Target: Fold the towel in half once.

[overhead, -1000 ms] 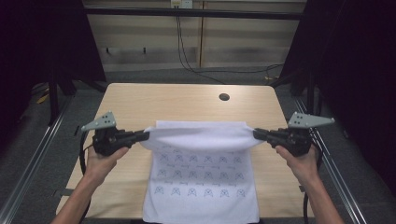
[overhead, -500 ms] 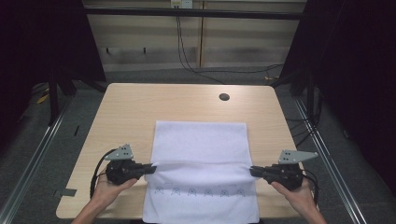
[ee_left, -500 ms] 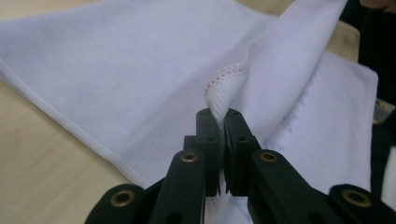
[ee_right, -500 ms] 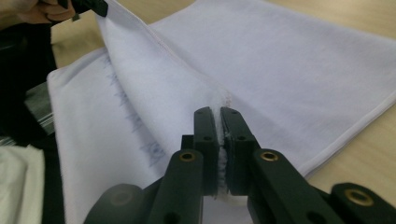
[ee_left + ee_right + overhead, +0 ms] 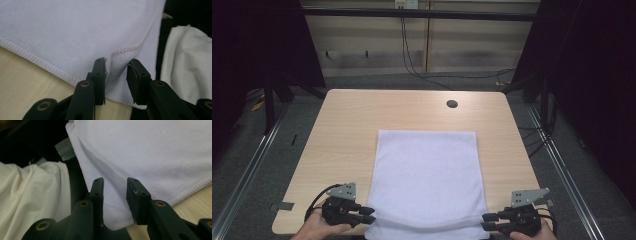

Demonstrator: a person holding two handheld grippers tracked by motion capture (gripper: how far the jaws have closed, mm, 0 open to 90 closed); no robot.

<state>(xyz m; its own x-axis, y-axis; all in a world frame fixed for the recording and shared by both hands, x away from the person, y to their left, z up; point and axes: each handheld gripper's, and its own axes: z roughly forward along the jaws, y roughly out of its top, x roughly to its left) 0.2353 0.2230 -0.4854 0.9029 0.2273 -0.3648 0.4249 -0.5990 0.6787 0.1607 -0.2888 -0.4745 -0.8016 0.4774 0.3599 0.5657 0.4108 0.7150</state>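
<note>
A white towel lies flat on the wooden table, and its near edge hangs slightly over the front of the table. At the towel's near left corner is my left gripper. Its jaws have just been opening, and the stitched corner sits loose in the gap of the left gripper. My right gripper is at the near right corner. Its jaws have also just been opening, and the right gripper stands apart over the towel's hem without pressing it.
A dark round hole marks the table's far side. Cables hang behind the table, and metal rails run along the floor on both sides. A white garment lies just past the table's near edge.
Both grippers came down and toward the near edge, drawing the towel's upper layer over the patterned part. Their jaws then opened and let go of the corners.
</note>
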